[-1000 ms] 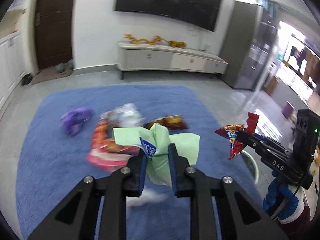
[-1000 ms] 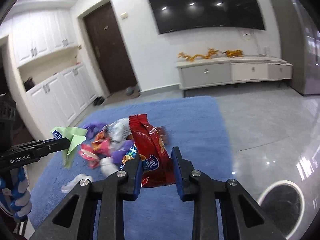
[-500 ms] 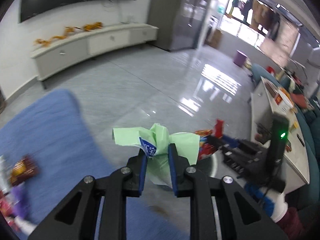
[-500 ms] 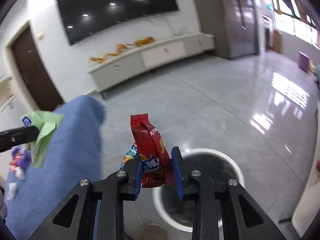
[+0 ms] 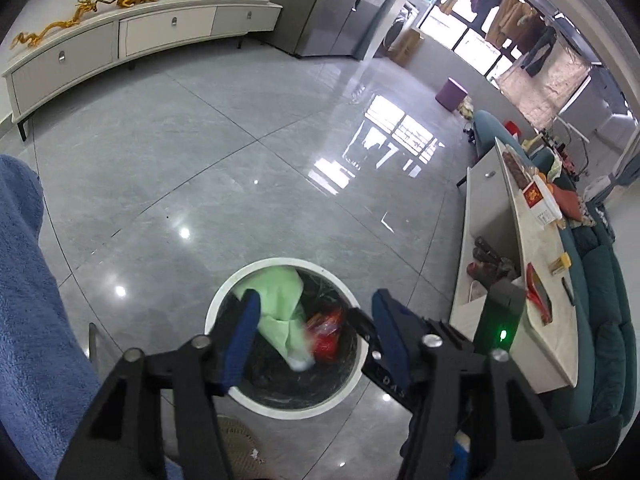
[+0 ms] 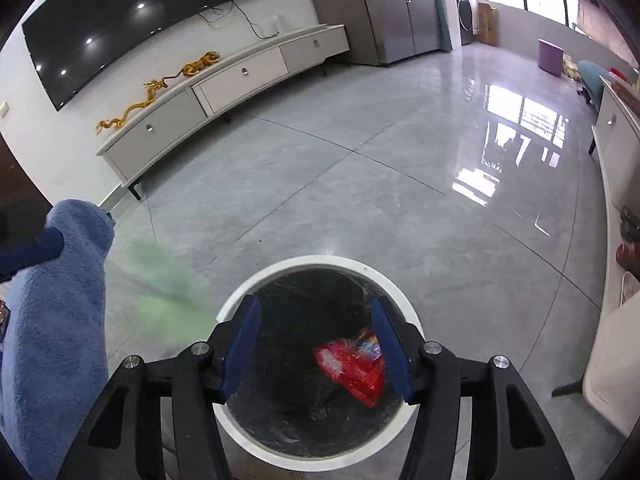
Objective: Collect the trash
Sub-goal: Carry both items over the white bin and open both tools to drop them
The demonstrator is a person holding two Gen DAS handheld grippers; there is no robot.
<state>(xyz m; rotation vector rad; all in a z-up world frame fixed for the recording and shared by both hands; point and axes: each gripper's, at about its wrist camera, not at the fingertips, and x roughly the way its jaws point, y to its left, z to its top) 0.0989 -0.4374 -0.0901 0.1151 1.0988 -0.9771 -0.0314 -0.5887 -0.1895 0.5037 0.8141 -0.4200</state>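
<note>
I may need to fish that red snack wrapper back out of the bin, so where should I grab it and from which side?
Come straight down through the white bin's open top, the only way in. The red snack wrapper shows blurred inside the dark liner, near the right wall. Pinch its crumpled upper edge, the part nearest the opening, probably with the right gripper, whose jaws have just been opening and stand over it.

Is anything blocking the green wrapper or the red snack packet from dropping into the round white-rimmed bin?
Nothing visible. The left gripper and right gripper, jaws just opened, stand apart over the round white-rimmed bin. The crumpled green wrapper and red snack packet, both blurred, are free of the pads and already over its dark-lined mouth.
</note>
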